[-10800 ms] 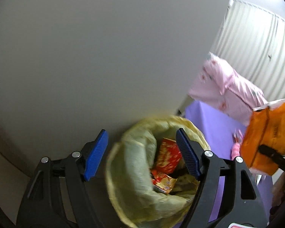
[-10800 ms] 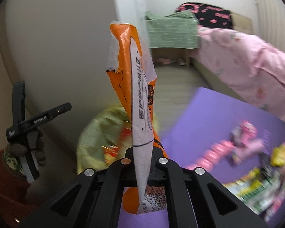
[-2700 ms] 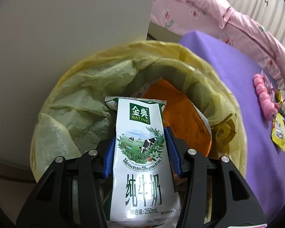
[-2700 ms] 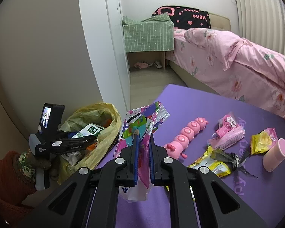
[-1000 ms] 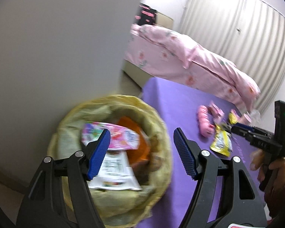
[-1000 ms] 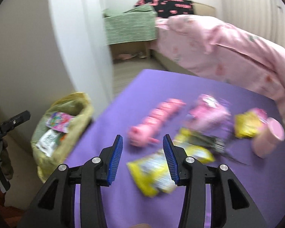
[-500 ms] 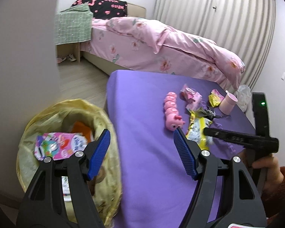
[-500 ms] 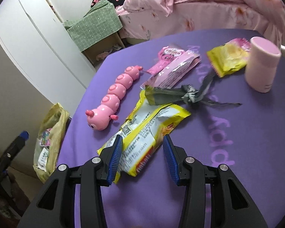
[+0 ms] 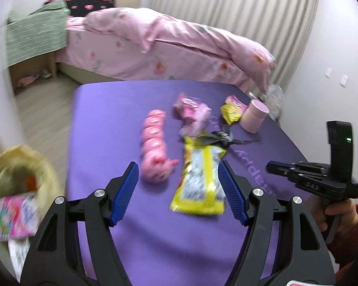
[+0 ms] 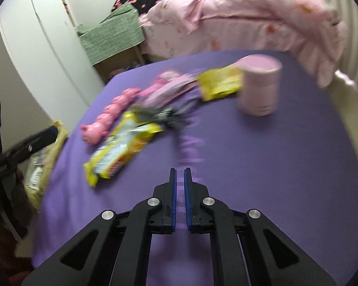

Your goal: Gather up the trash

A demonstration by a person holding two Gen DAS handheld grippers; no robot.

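A yellow snack wrapper [image 9: 199,178] lies flat on the purple table [image 9: 112,124], also in the right wrist view [image 10: 121,147]. My left gripper [image 9: 179,190] is open above its near end. My right gripper [image 10: 180,178] is shut and empty over bare table; it also shows in the left wrist view [image 9: 278,166]. A dark crumpled wrapper [image 9: 217,138], a pink wrapper [image 9: 193,114] and a small yellow packet [image 9: 232,112] lie farther back. The yellow-lined bin [image 9: 16,166] at the table's left edge holds a colourful wrapper [image 9: 12,212].
A pink caterpillar toy [image 9: 155,150] lies left of the yellow wrapper. A pink cup [image 9: 254,116] stands at the back right. A bed with pink bedding [image 9: 179,47] lies beyond the table. A white wardrobe [image 10: 47,47] stands left.
My left gripper swung from over the bin to over the yellow wrapper on the table. My right gripper shut its jaws and pulled to the right of the wrapper.
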